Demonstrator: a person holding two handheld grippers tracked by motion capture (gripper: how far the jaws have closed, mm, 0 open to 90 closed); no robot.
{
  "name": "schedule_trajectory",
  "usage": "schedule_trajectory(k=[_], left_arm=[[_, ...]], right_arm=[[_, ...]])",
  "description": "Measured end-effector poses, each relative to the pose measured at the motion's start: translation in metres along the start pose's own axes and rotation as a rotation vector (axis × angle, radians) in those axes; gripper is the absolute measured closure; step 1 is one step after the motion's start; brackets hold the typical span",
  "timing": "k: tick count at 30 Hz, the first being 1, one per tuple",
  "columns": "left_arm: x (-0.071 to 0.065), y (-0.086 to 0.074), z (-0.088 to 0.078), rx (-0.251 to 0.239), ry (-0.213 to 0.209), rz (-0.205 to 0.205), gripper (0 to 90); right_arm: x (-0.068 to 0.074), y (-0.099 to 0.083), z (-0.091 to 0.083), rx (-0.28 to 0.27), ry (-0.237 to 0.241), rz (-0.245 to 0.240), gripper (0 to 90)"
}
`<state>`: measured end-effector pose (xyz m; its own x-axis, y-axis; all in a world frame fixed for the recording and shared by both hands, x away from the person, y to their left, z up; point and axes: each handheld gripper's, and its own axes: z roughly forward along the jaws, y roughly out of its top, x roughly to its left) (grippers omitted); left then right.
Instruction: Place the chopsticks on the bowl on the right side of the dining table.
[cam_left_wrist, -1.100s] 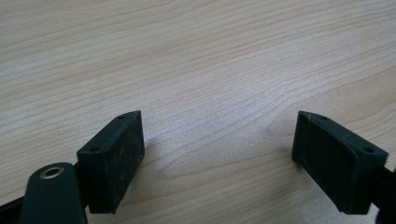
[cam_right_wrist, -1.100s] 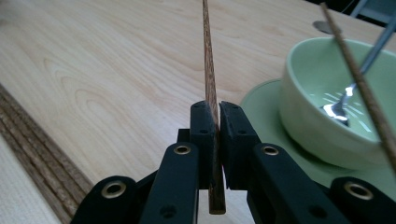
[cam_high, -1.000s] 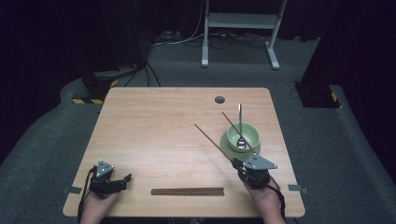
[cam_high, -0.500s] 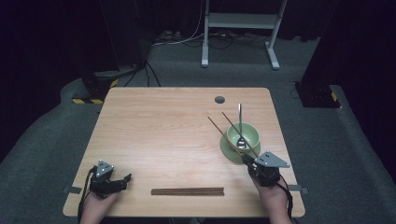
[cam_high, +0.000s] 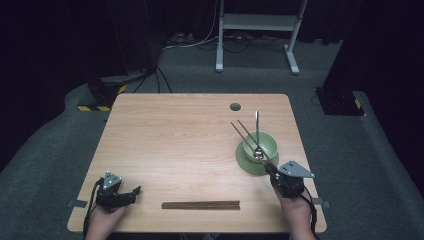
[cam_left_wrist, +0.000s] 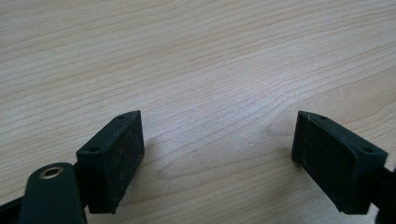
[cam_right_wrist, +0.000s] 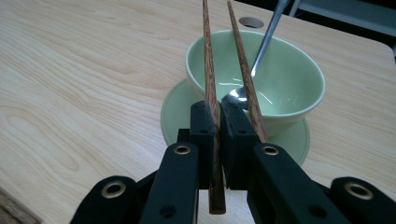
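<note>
The chopsticks (cam_right_wrist: 211, 107) are clamped in the closed right tongs (cam_right_wrist: 219, 128), tips cut off at 12 o'clock, crossing the green bowl (cam_right_wrist: 289, 79) holding a spoon (cam_right_wrist: 261, 46). The left tongs (cam_left_wrist: 219, 154) stand wide open and empty on the counter (cam_left_wrist: 196, 56).

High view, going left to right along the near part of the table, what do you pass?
Left claw → dark wooden strip → right claw, shut on chopsticks.
</note>
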<state>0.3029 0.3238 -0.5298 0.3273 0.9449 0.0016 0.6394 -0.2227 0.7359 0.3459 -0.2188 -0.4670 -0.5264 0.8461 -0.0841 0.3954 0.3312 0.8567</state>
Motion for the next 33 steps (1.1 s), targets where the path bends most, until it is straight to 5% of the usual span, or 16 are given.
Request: schedule_trajectory(k=[33], left_arm=[[-0.0001, 0.0000, 0.0000, 0.000, 0.001, 0.001, 17.1]], right_arm=[[-0.0090, -0.0008, 0.0080, 0.015, -0.044, 0.025, 83.3]])
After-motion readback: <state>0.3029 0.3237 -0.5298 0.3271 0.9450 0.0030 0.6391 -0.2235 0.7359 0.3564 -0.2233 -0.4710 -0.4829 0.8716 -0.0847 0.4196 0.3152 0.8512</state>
